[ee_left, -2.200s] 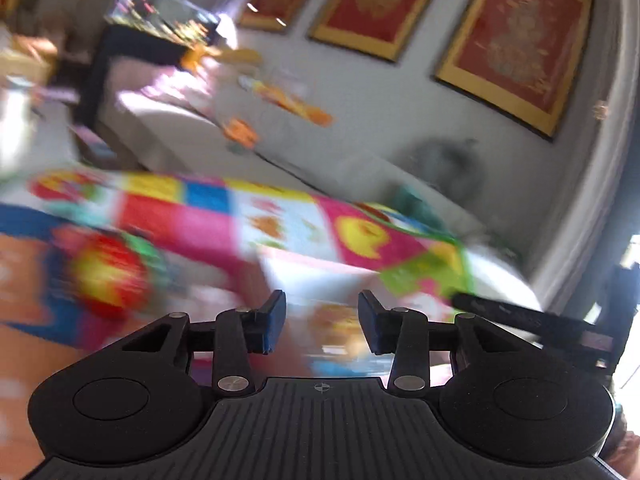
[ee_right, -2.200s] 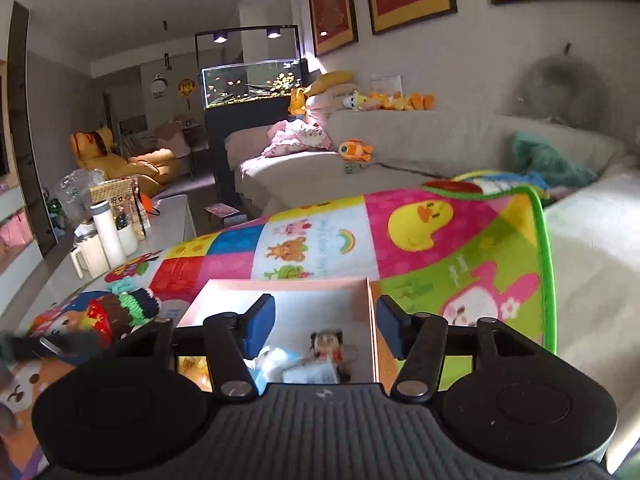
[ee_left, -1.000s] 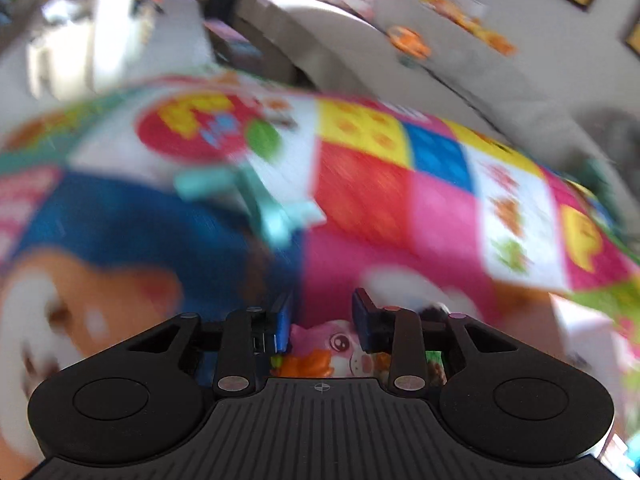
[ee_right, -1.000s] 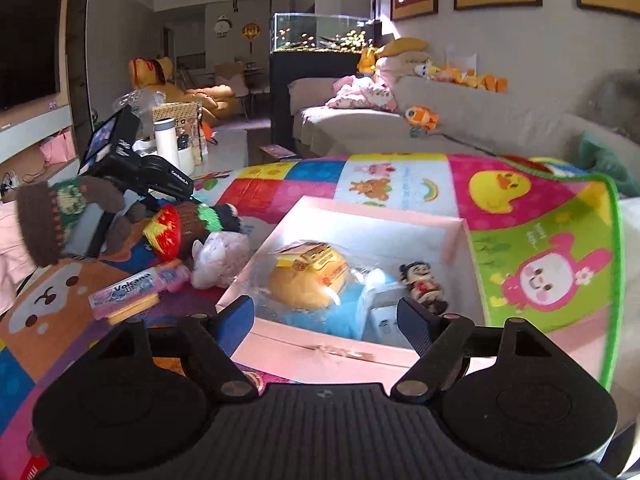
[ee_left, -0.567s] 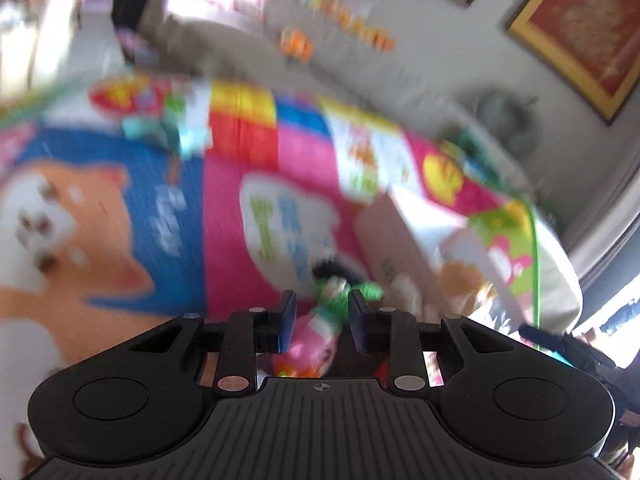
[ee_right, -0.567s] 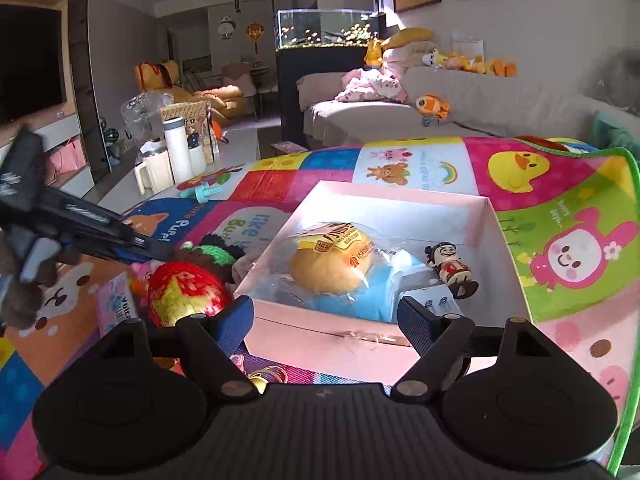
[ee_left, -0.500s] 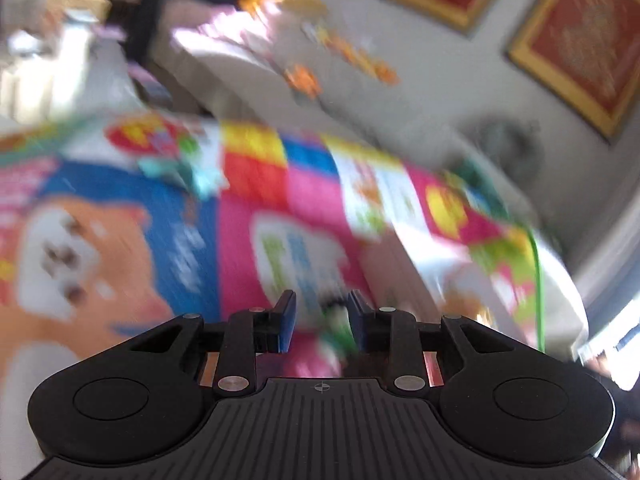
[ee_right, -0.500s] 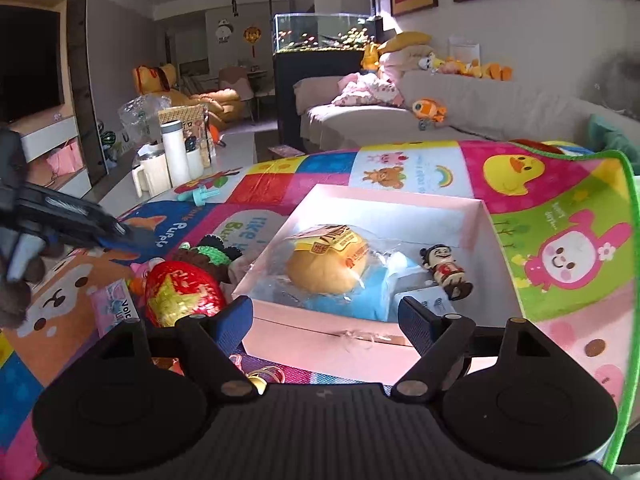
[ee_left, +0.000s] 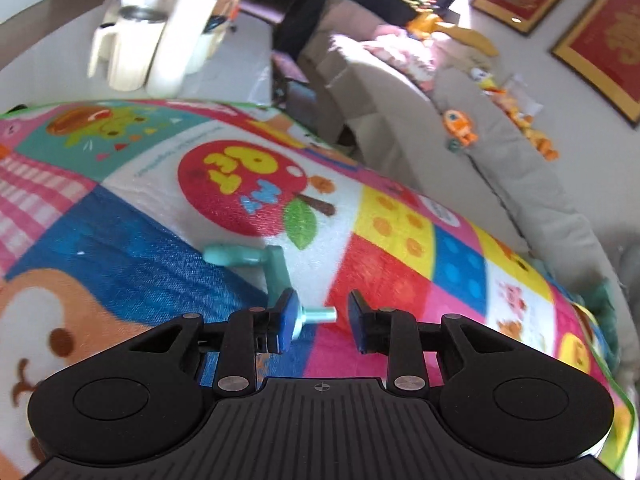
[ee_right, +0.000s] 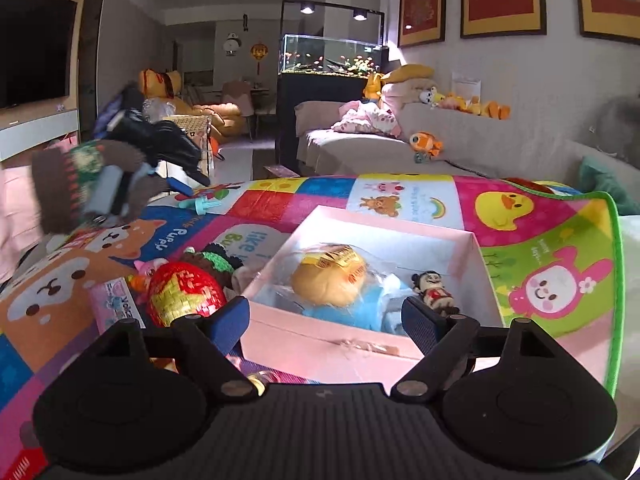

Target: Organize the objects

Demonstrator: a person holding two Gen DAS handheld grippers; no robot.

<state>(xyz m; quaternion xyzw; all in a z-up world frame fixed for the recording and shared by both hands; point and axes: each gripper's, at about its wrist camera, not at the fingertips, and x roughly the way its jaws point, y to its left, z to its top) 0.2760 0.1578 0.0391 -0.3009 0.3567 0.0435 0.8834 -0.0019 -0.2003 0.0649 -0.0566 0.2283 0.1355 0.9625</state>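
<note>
On the play mat (ee_left: pixel 400 264), all task items lie at table level.
Left gripper (ee_left: pixel 322 322): jaws moderately apart, holding nothing; blue pads face each other over the mat.
Teal crank (ee_left: pixel 276 268): lies on the mat at 12 o'clock of the left gripper; its pale stub end sits between the jaws, just beside the left pad; contact with the pad cannot be told.
Teal crank, right view (ee_right: pixel 200 204): seen at 10 o'clock, well apart from the box, under the left gripper.
Right gripper (ee_right: pixel 326 326): jaws wide, holding nothing; positioned in front of the near wall of the box.
Pink box (ee_right: pixel 332 344): open-topped, on the mat at 12 o'clock of the right gripper.
Box contents: wrapped bun (ee_right: pixel 332 278) on a blue item (ee_right: pixel 360 312); small figurine (ee_right: pixel 436 294) lying at 1 o'clock, beside the blue item.
Red ball (ee_right: pixel 186 294): on the mat just outside the box's left wall, at 10 o'clock of the right gripper.
Knitted doll (ee_right: pixel 214 262): touching the far side of the red ball.
Pink tube (ee_right: pixel 116 304): flat on the mat, left of the red ball.
Bottles (ee_left: pixel 160 36): upright beyond the mat's far edge, at 11 o'clock in the left view.
Sofa (ee_right: pixel 360 148): behind the mat, carrying soft toys.
</note>
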